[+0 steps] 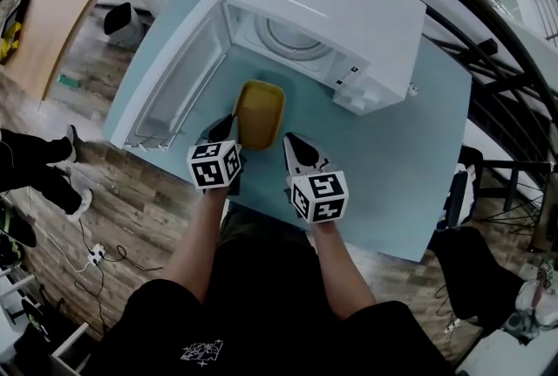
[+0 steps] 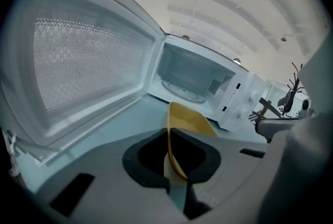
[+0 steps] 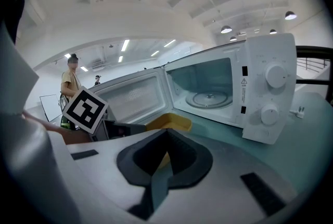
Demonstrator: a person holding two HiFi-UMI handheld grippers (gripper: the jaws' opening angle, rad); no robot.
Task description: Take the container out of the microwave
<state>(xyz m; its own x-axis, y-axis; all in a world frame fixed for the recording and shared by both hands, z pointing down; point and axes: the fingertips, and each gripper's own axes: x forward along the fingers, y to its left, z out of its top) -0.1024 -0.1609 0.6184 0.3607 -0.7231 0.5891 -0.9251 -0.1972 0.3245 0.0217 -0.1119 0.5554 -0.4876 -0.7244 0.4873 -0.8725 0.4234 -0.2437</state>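
Note:
A yellow rectangular container (image 1: 260, 112) is just in front of the open white microwave (image 1: 323, 8), over the pale blue table (image 1: 392, 165). My left gripper (image 1: 228, 126) is at its near left corner, and in the left gripper view (image 2: 169, 137) its jaws are shut on the container's rim (image 2: 190, 121). My right gripper (image 1: 292, 145) is at the near right corner. In the right gripper view (image 3: 166, 137) its jaws are closed with a bit of the yellow container (image 3: 174, 122) between them. The microwave's glass turntable (image 1: 296, 38) is bare.
The microwave door (image 1: 170, 78) hangs open to the left, close beside my left gripper. The table's front edge is right under my arms. A wooden tabletop (image 1: 61, 8) lies far left, a person's legs (image 1: 35, 165) stand on the floor left, and black railings (image 1: 506, 43) run at the right.

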